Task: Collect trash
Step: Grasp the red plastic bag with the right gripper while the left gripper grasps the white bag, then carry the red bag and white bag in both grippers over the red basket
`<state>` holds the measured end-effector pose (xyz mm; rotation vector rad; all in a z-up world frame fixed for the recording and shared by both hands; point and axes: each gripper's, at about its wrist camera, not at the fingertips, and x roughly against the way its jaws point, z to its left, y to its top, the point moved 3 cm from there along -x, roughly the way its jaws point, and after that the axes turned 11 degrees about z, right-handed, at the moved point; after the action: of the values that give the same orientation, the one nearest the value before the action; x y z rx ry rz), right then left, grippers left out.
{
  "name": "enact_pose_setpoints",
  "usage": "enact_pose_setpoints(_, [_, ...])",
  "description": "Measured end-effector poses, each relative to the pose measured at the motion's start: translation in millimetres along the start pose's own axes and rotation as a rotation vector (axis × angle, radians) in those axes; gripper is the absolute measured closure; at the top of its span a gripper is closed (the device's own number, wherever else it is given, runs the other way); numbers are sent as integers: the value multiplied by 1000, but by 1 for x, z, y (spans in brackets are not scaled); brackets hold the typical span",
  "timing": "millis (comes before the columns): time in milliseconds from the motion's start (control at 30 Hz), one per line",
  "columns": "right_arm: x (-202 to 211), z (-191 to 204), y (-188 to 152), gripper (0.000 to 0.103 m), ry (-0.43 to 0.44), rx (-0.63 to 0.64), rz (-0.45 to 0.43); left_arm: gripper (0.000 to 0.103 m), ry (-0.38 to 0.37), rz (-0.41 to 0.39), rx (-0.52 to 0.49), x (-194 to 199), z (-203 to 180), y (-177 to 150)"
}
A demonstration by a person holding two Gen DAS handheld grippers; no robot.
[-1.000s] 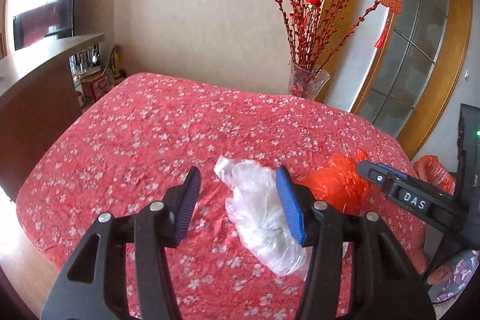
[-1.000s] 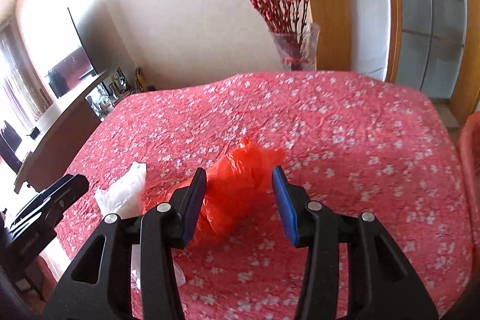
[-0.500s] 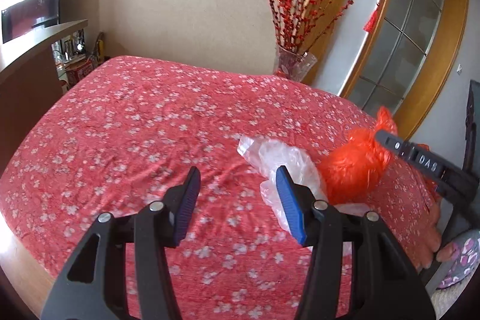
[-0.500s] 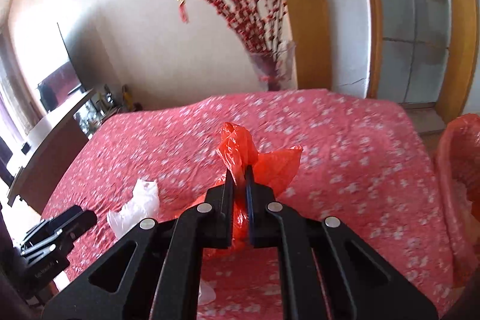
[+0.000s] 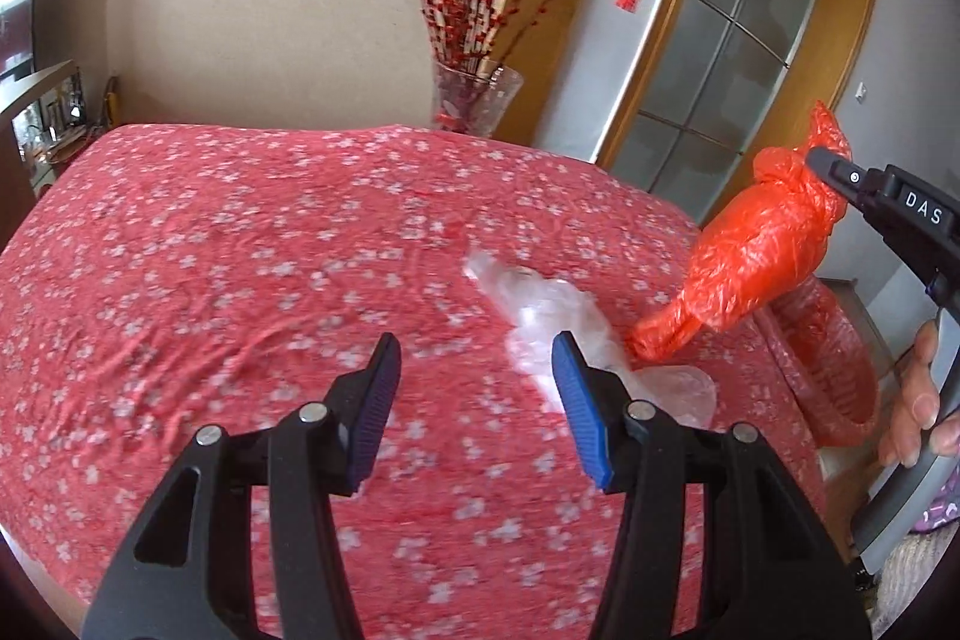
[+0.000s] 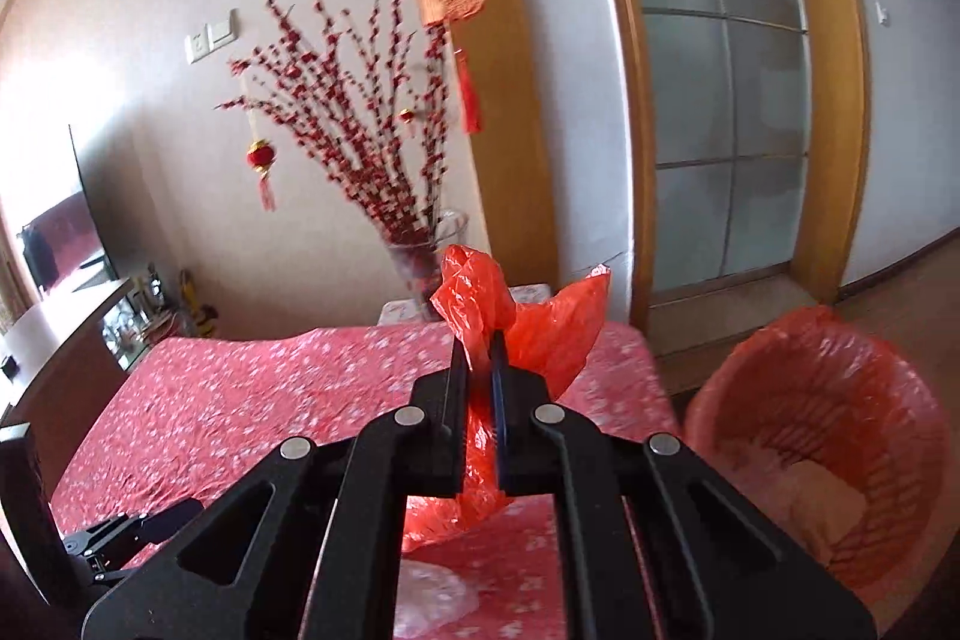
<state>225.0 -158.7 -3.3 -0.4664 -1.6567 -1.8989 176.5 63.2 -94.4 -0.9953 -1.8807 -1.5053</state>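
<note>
In the right wrist view, my right hand-held gripper (image 6: 480, 370) sits at lower centre of the frame, clenched on the crumpled neck of the orange bag (image 6: 528, 334), which hangs off the red flowered bed (image 6: 240, 400). The bin (image 6: 822, 436), lined in the same orange plastic, fills the lower right of that frame, just to the right of my jaws and a little beyond them. That is the relation my next move turns on, I judge: the bag has to travel rightward and over the rim before I let go.

In the left wrist view, my left hand-held gripper (image 5: 474, 388) is released, jaws apart with nothing between them. The clear plastic bag (image 5: 552, 322) lies on the bed just beyond and right of its right finger, long axis running from upper left to lower right. The left is the nearer gripper for it. Farther back, a glass vase (image 5: 474, 100) of red branches stands at the bed's far edge.
</note>
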Motion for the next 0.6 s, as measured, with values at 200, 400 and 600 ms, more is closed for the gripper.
enact_pose_setpoints(200, [9,-43,-1,96,-62,-66,-5,51,-40,60,-31,-29,-37,10])
enact_pose_setpoints(400, [13,-68,-10,96,-100,-94,5,51,4,156,-34,-64,-56,12])
enact_pose_setpoints(600, [19,-84,-16,96,-109,-116,11,62,40,179,-37,-77,-58,10])
